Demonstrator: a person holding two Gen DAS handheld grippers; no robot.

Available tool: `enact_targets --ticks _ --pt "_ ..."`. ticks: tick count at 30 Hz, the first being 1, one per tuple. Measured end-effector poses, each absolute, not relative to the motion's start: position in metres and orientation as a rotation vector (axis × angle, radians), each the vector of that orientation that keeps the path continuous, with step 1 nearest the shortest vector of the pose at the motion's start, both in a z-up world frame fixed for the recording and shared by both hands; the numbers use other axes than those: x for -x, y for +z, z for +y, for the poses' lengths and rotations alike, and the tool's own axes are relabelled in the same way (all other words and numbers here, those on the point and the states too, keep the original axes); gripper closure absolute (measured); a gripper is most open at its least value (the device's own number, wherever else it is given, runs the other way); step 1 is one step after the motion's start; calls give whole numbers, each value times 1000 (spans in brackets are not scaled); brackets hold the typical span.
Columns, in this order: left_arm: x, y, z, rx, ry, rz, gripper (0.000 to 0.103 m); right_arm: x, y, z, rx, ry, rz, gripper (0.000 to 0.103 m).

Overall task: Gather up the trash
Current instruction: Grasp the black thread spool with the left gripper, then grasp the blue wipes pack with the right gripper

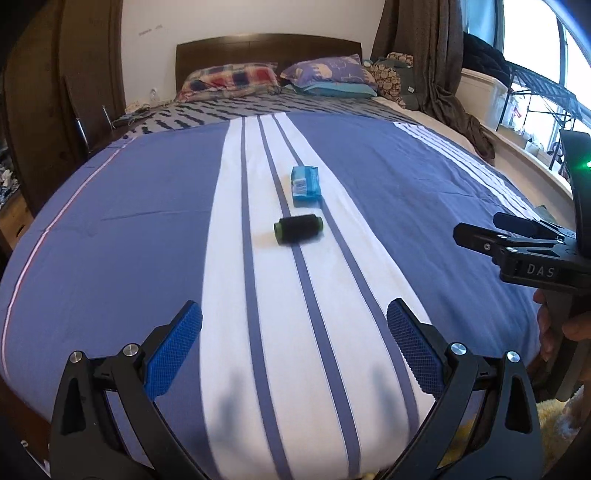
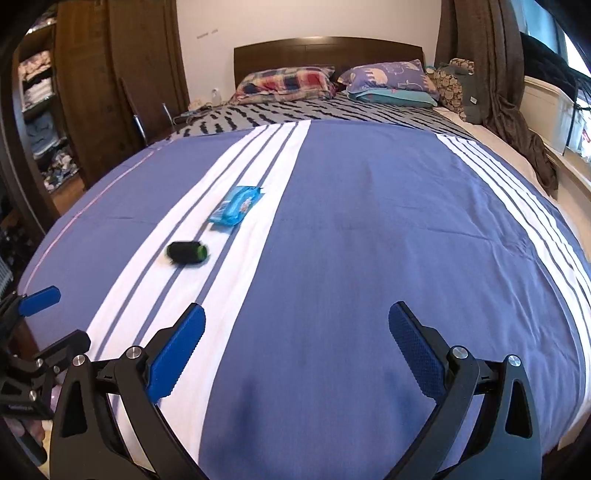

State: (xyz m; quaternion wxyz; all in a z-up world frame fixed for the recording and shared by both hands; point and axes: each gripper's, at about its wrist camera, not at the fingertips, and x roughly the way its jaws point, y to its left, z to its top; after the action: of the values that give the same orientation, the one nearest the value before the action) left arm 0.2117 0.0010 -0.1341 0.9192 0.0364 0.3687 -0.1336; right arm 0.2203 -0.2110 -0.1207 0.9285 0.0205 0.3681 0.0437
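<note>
Bedroom w/ a big bed (image 1: pixel 147 206), blue/white striped cover, dark headboard (image 1: pixel 267 46), two pillows (image 1: pixel 232 79). Wood wardrobe (image 2: pixel 92 74) on the left, brown curtains (image 1: pixel 436 55) + bright window (image 1: pixel 576 55) on the right. White wall (image 1: pixel 240 18).

1. Bare bedspread (image 1: pixel 155 206) is lying open between and ahead of the left gripper (image 1: pixel 294 347) jaws.
2. Further ahead, a black roll (image 1: pixel 298 229) and a blue packet (image 1: pixel 306 183) are sitting just apart.
3. Ahead of the right gripper (image 2: pixel 296 349) jaws, nothing is blocking the way.
</note>
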Motion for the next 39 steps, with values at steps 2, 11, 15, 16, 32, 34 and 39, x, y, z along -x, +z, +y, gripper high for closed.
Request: enact_targets --ticks 2,11,15,16,32,34,39 --pt "-230 -141 -2 -63 -273 779 8 -239 -124 -210 -44 77 764 3" --pt "-308 -168 -29 -51 -238 867 12 -311 -135 -220 -65 23 793 3" --pt "-333 -180 -37 -39 -240 906 31 -326 -139 -219 -44 14 798 3" --pt "-338 -183 -38 -36 -240 913 33 -330 -140 -218 -44 13 800 3" --pt "-352 -171 3 -66 -240 873 50 -385 -148 -161 -61 98 826 3" --pt "-352 -169 10 -57 -251 872 50 -398 -154 -146 -57 109 848 5" --pt "-347 -166 27 -30 -263 860 50 -422 -168 -116 -55 135 893 29"
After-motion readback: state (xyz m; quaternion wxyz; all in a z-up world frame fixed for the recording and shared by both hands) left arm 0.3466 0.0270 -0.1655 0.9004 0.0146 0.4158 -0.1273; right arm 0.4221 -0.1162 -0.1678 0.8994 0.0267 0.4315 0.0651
